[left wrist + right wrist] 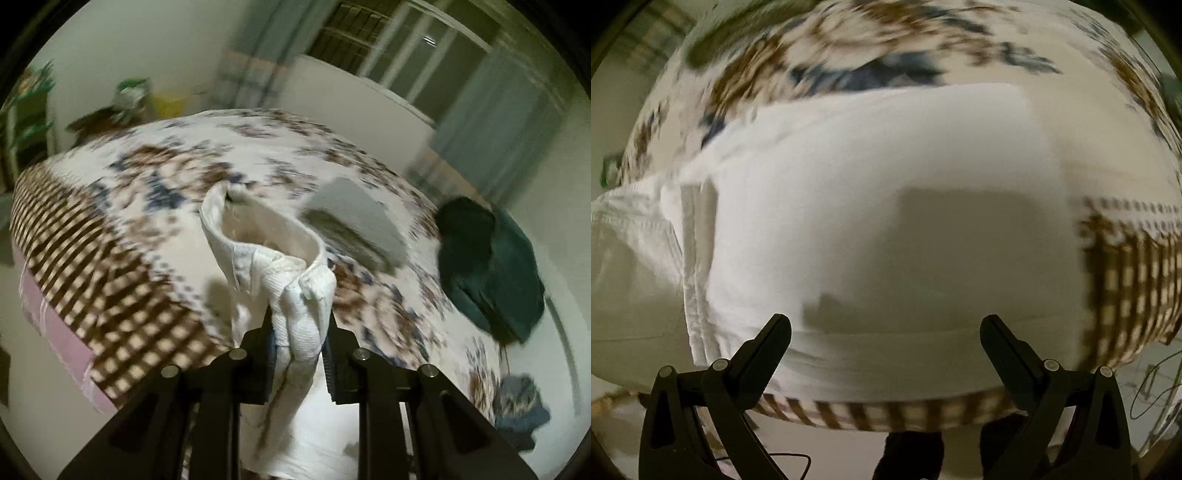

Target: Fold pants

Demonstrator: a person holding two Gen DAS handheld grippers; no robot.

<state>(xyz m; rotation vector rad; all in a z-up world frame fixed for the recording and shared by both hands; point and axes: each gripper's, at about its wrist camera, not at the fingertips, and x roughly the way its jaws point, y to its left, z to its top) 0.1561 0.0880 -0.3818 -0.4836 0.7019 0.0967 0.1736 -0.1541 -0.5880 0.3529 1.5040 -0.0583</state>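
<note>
In the left wrist view my left gripper is shut on a bunched part of the white pants. It holds them lifted above the bed, and the waistband curls open in front of the fingers. In the right wrist view the white pants lie spread flat on the bedspread near the bed's front edge. My right gripper hangs over them pointing almost straight down. Its jaws stand wide apart with nothing between them. A seam and hem of the pants show at the left.
The bedspread is white with brown and blue flowers and a brown checked border. A grey folded garment, a dark green garment and a blue one lie on the bed. Cables trail on the floor.
</note>
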